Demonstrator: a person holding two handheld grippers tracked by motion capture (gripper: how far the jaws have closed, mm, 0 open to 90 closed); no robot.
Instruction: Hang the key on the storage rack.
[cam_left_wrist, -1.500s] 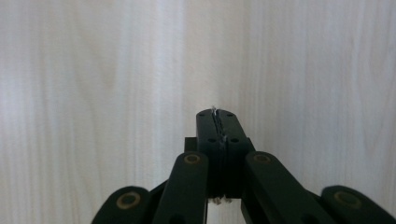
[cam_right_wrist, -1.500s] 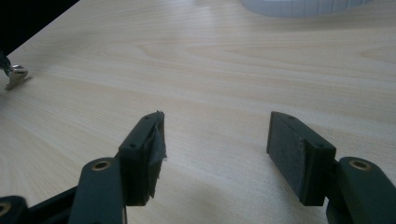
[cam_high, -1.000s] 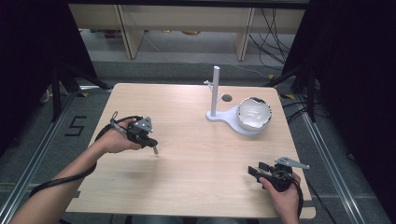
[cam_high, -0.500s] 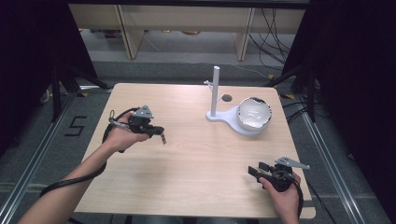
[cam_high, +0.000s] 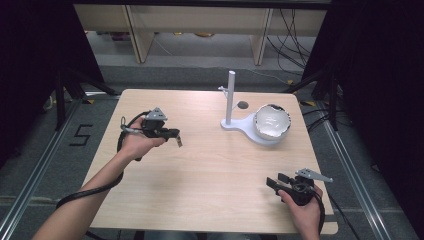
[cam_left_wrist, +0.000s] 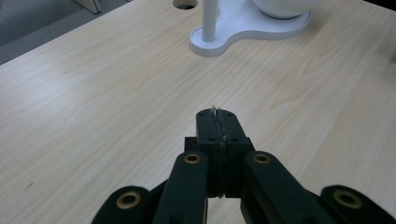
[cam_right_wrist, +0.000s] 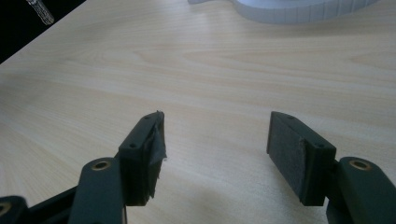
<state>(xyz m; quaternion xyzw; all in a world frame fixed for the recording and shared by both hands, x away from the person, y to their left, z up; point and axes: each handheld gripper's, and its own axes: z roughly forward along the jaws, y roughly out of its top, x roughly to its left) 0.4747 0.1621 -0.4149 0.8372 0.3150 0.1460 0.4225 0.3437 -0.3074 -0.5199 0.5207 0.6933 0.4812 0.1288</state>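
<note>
Left tool (cam_high: 176, 139) moved farther over table (cam_high: 210, 165), jaws closed

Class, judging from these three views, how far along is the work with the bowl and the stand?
Nothing looks done: the bowl sits untouched on the white stand. In hand: nothing. The left tool is shut and empty above the table; the right tool is open. Any handling of the bowl remains.

Pale wood-grain bench (cam_high: 210, 165), matt and smooth. White smooth plastic-looking stand (cam_high: 235, 122); glossy white bowl (cam_high: 271, 121) on it. Matt black left tool (cam_left_wrist: 217, 122); right tool (cam_right_wrist: 215, 135) pads rough, left pad frayed
</note>
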